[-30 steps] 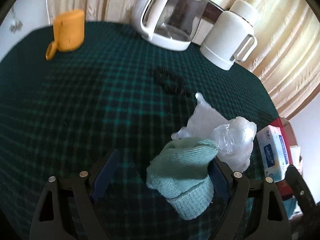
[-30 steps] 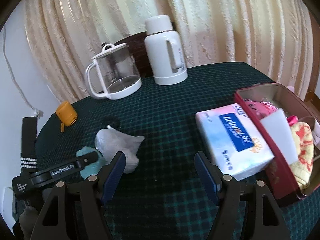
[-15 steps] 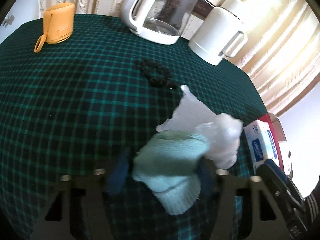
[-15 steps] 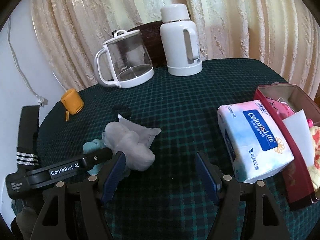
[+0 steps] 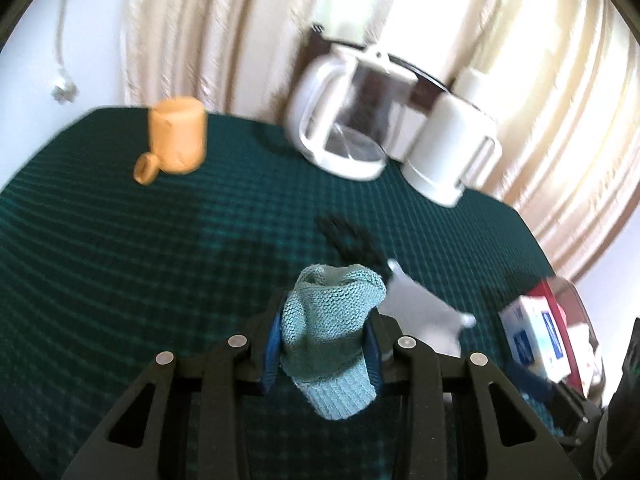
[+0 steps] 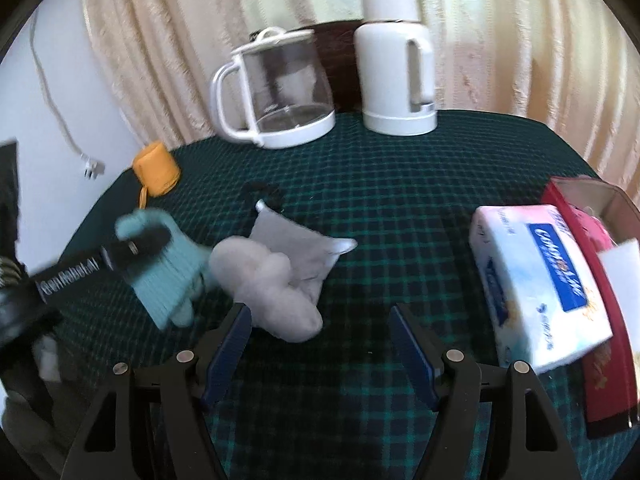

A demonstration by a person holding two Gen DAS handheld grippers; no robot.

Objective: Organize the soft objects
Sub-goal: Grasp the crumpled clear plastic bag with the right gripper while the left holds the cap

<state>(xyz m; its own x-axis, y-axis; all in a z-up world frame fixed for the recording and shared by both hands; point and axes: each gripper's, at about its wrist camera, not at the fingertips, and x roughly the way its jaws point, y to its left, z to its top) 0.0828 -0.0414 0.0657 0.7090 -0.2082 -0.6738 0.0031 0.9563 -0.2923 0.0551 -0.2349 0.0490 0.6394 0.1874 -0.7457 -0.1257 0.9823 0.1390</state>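
Note:
My left gripper (image 5: pixel 322 336) is shut on a mint-green knitted glove (image 5: pixel 330 328) and holds it lifted above the green plaid table. The glove (image 6: pixel 168 268) also shows in the right wrist view, clamped in the left gripper (image 6: pixel 136 244). A crumpled translucent plastic bag (image 6: pixel 276 280) lies on the table right of the glove, also seen in the left wrist view (image 5: pixel 420 308). My right gripper (image 6: pixel 320 344) is open and empty, just in front of the bag. A black hair scrunchie (image 5: pixel 348 240) lies behind the glove.
A red box (image 6: pixel 600 320) holding soft items stands at the right, with a tissue pack (image 6: pixel 536 284) leaning against it. A glass kettle (image 6: pixel 276 92), a white thermos (image 6: pixel 396 68) and an orange pouch (image 6: pixel 156 168) stand at the back of the table (image 6: pixel 400 184).
My left gripper has shut on the mint glove and lifted it off the table. My right gripper has moved closer to the plastic bag.

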